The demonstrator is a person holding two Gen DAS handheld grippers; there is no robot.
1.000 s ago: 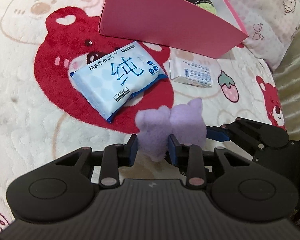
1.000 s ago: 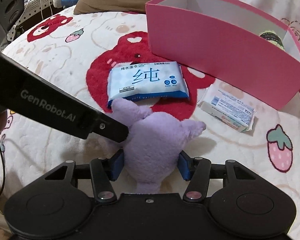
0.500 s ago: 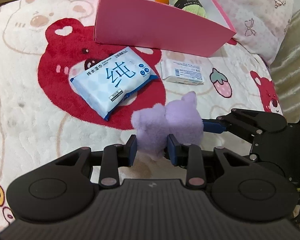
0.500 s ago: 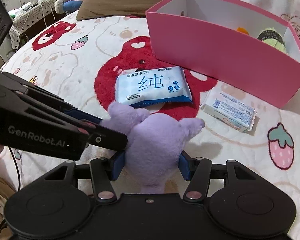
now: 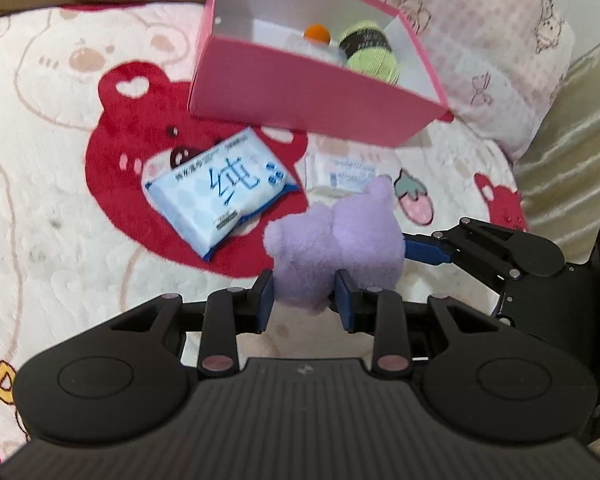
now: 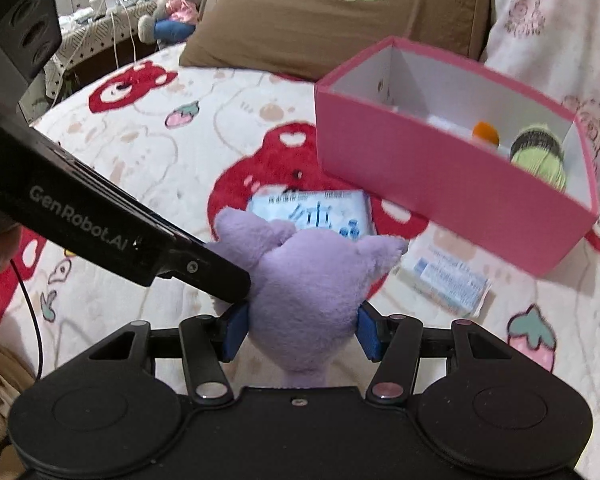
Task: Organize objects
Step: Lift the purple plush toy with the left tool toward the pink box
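Observation:
Both grippers hold one purple plush toy lifted above the bed. My left gripper is shut on one end of it. My right gripper is shut on its body. The pink box lies ahead, open at the top, with a green yarn ball and an orange ball inside; it also shows in the right wrist view. A blue wet-wipes pack and a small white packet lie on the blanket in front of the box.
The bed has a white blanket with red bear prints. A pink patterned pillow sits right of the box. A brown pillow lies behind it. A bedside table with plush toys stands far left.
Both grippers have lifted the purple plush higher off the blanket and toward the pink box. The box's inside now shows more fully.

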